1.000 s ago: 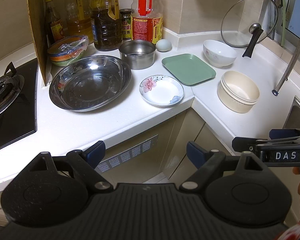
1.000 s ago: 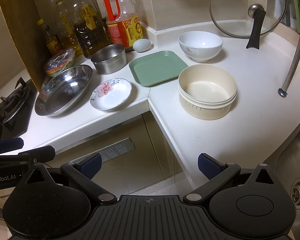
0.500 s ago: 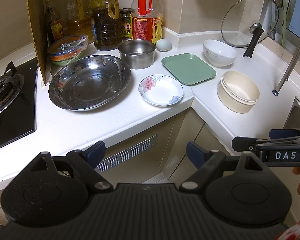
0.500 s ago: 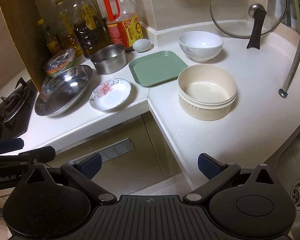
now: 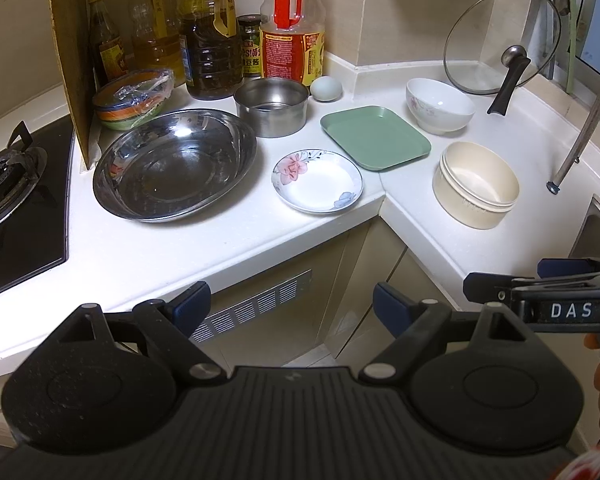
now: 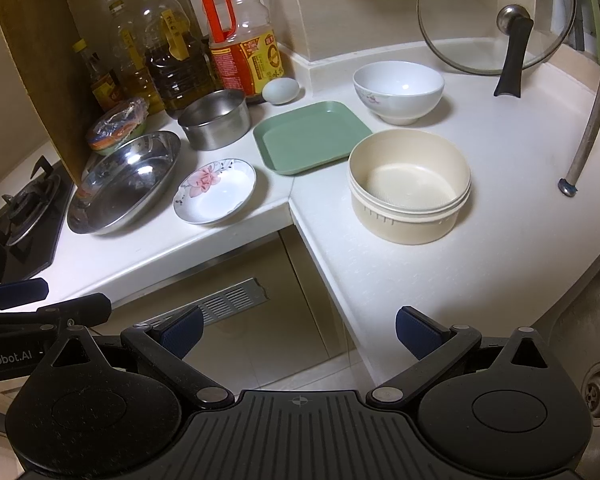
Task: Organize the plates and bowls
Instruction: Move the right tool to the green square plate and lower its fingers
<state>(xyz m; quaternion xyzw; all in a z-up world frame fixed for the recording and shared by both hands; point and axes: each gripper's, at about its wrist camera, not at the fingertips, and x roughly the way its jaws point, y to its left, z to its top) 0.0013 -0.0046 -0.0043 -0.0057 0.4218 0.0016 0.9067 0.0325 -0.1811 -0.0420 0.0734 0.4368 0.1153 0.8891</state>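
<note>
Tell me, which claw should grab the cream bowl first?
Probably the right claw. It is open and empty, and the cream bowl sits nearly straight ahead of it. The left claw faces the flowered plate instead.

Both grippers hang side by side off the bench's front edge — left gripper and right gripper, jaws spread wide, holding nothing.

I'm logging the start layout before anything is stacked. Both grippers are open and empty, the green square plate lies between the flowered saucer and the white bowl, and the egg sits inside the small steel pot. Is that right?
Not quite: the egg is not inside the small steel pot; it lies on the counter beside it, as the right wrist view shows. The rest stands.
</note>
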